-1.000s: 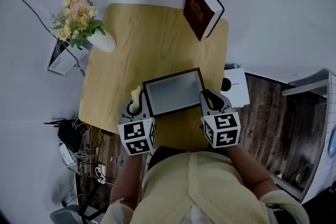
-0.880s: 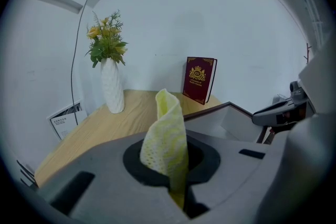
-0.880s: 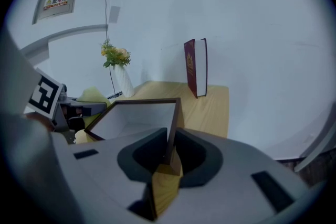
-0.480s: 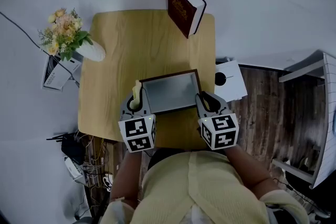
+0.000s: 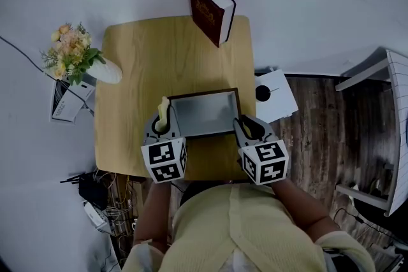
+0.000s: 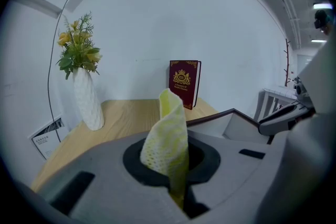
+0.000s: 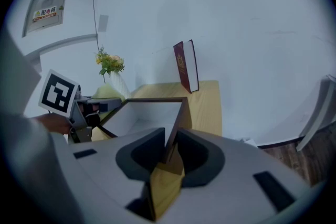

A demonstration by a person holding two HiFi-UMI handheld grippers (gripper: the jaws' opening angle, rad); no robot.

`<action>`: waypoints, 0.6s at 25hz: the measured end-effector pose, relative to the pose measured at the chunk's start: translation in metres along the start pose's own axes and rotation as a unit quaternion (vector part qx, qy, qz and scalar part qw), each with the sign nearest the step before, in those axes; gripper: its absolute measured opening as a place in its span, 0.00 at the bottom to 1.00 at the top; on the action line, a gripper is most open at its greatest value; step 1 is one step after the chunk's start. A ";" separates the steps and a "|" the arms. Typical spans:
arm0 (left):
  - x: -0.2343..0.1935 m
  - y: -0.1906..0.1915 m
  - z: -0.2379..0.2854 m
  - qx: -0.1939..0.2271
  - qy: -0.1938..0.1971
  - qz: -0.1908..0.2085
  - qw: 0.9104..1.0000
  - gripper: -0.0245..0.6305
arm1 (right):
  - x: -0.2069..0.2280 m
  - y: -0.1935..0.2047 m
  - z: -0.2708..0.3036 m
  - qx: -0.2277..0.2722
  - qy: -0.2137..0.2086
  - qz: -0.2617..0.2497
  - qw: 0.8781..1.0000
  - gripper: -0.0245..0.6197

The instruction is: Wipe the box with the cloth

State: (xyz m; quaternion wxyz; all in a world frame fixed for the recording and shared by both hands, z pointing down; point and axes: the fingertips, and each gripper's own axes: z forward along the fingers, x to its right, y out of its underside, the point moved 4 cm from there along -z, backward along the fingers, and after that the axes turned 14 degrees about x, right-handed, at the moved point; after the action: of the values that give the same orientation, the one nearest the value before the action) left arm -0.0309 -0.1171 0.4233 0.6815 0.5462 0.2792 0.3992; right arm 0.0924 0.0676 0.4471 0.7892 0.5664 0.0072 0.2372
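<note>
An open shallow box [image 5: 203, 113] with dark brown walls and a pale grey inside sits near the front edge of the wooden table [image 5: 153, 60]. My right gripper [image 5: 244, 127] is shut on the box's near right corner [image 7: 176, 128], the wall pinched between its jaws. My left gripper [image 5: 162, 124] stands just left of the box, shut on a folded yellow-white cloth [image 6: 169, 139] that sticks up out of the jaws [image 5: 164, 113]. In the left gripper view the box [image 6: 231, 122] lies to the right. The right gripper view shows the left gripper [image 7: 92, 113] and cloth beyond the box's far wall.
A dark red book [image 5: 210, 8] stands upright at the table's far edge. A white vase of yellow flowers [image 5: 80, 60] stands at the far left corner. A white box with a black disc [image 5: 273, 94] lies off the table's right side. Cables and devices [image 5: 95, 194] sit on the floor.
The head view has shifted, so table and book sit further left in frame. Both grippers keep their holds beside the box; the right one has closed in slightly on its corner.
</note>
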 end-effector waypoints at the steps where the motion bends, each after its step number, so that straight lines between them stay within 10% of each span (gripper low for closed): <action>1: 0.000 0.000 0.001 0.001 0.002 0.001 1.000 0.07 | 0.000 0.000 -0.001 0.001 0.001 0.001 1.000 0.16; 15: 0.002 -0.001 0.002 0.007 0.019 0.015 1.000 0.07 | 0.001 0.001 -0.004 0.005 0.000 -0.003 1.000 0.17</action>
State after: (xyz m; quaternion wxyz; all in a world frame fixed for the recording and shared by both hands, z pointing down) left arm -0.0280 -0.1165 0.4228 0.6666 0.5471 0.2864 0.4174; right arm 0.0914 0.0712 0.4470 0.7869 0.5705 0.0106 0.2349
